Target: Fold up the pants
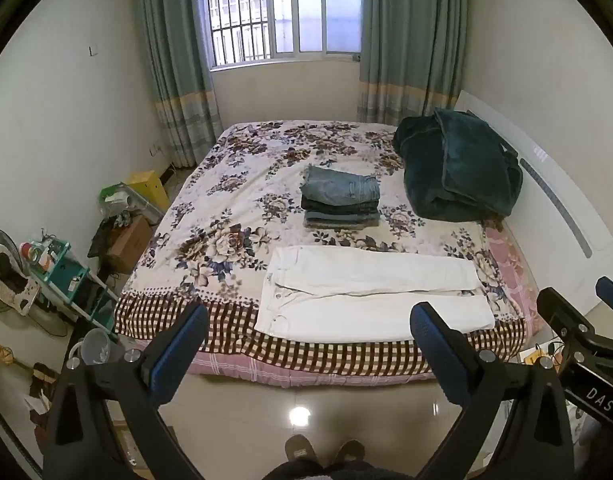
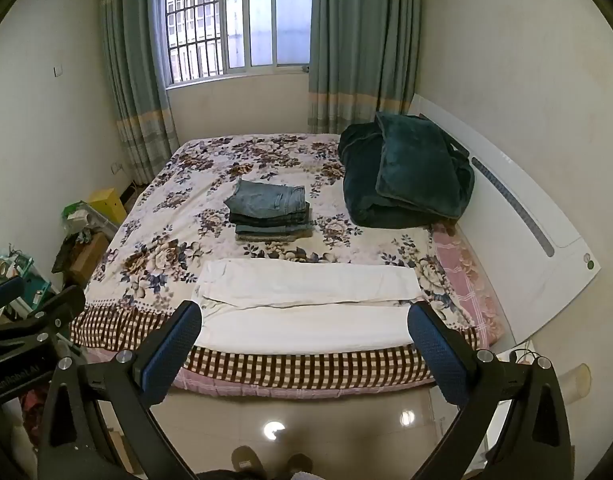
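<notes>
1. A bedroom with pale walls, a barred window (image 1: 284, 12) at the top centre of the frame and green curtains (image 1: 174, 60) on both sides of it; glossy floor tiles fill the bottom.
2. A bed (image 1: 242, 184) under a floral cover with a checked border fills the middle of both views, with a white headboard (image 1: 562, 216) at the right.
3. The white pants (image 1: 370, 292) lie flat and unfolded along the near edge of the bed, waistband at the left, legs running to the right.
4. Behind them, at the centre, stands a stack of folded jeans (image 1: 340, 200), well apart from the pants.
5. A dark green blanket (image 1: 458, 168) is bunched in the upper right of the bed.
6. The left gripper (image 1: 308, 340) hangs in front of the bed, jaws spread wide, nothing between them.
7. The right gripper (image 2: 304, 338) is likewise released and empty, short of the pants.
8. Cluttered shelves and boxes (image 1: 66, 272) sit at the left; what they hold is too small to make out.
9. The person's slippers (image 1: 324, 450) show at the bottom edge.
</notes>
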Demonstrator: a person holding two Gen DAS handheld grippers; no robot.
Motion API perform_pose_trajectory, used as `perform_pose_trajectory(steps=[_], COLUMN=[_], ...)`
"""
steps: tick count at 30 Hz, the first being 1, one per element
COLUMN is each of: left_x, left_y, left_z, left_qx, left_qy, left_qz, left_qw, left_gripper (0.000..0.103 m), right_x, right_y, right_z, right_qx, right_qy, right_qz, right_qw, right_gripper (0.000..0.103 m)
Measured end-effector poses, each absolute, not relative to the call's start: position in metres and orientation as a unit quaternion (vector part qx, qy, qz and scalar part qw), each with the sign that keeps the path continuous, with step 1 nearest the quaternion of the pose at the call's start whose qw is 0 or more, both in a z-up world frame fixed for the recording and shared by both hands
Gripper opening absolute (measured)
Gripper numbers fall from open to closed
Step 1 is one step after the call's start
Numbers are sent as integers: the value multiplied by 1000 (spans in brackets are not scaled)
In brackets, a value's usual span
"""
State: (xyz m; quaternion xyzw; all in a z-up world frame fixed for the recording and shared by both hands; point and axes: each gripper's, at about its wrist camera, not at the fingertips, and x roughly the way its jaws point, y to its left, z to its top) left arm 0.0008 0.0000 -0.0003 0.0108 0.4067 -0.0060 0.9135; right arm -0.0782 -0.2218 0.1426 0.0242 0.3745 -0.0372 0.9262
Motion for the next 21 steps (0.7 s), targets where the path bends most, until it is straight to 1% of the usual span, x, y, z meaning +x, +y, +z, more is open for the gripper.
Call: perform_pose_trajectory(steps=[21], left_x=[-1], left_y=[-1], left_z=[1], left_qx=[7], left_qy=[398], left_qz=[-8], left_qw=[917], left_gripper=[103], right_x=[-79], right_y=[-224], right_z=[146], right_qx=[27], right_qy=[370], right_qz=[-35], right_qw=[928], right_gripper=[103])
